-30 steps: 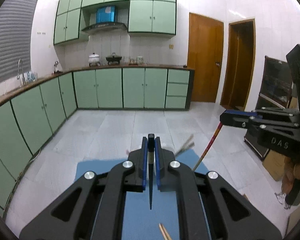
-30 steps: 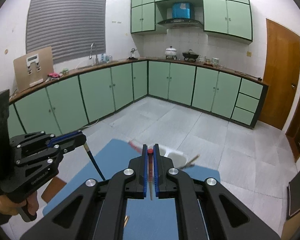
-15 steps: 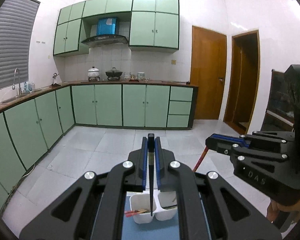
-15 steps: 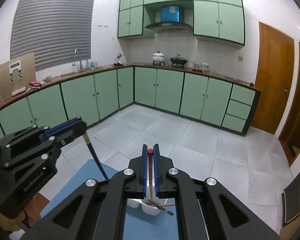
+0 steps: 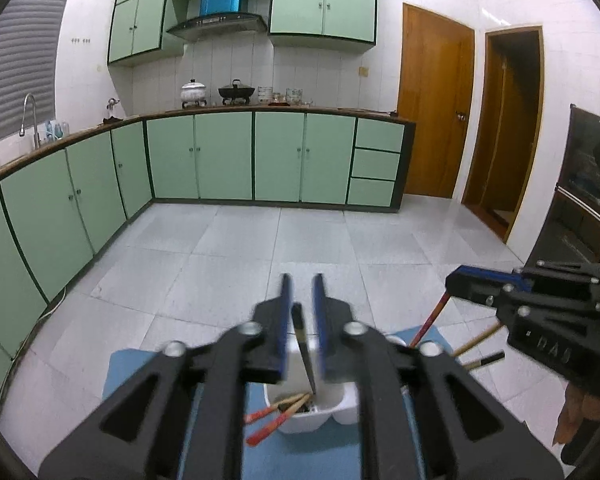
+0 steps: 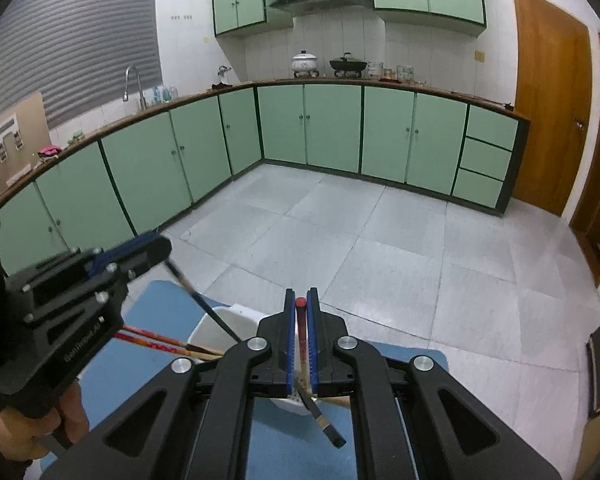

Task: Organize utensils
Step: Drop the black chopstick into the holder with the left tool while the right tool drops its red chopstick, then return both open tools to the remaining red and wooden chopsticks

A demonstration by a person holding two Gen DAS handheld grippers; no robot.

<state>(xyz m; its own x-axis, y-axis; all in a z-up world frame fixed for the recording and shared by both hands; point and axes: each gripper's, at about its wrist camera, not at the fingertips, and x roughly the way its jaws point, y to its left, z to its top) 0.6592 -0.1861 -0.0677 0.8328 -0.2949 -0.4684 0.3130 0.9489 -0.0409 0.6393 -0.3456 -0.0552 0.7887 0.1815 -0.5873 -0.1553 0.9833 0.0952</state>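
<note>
White plastic two-cell holder [image 5: 327, 407] sits on the blue worktop mat [image 5: 300, 452]; my left gripper [image 5: 301, 312] hangs above it, jaws apart, so the dark chopstick [image 5: 304, 350] drops into its left cell. My right gripper [image 6: 301, 320], jaws clamped on a red-capped chopstick [image 6: 300, 334], waits over the holder, where red-handled chopsticks [image 5: 276, 416] already crowd the left cell.

Holder [image 5: 320, 410] sits on mat [image 5: 140, 364] – left gripper [image 5: 302, 312] above it, a chopstick [image 5: 305, 354] between its jaws, tip in holder. Right gripper [image 6: 301, 334] just right, chopstick [image 6: 300, 336] clamped. Cabinets [image 5: 228, 156] behind.
</note>
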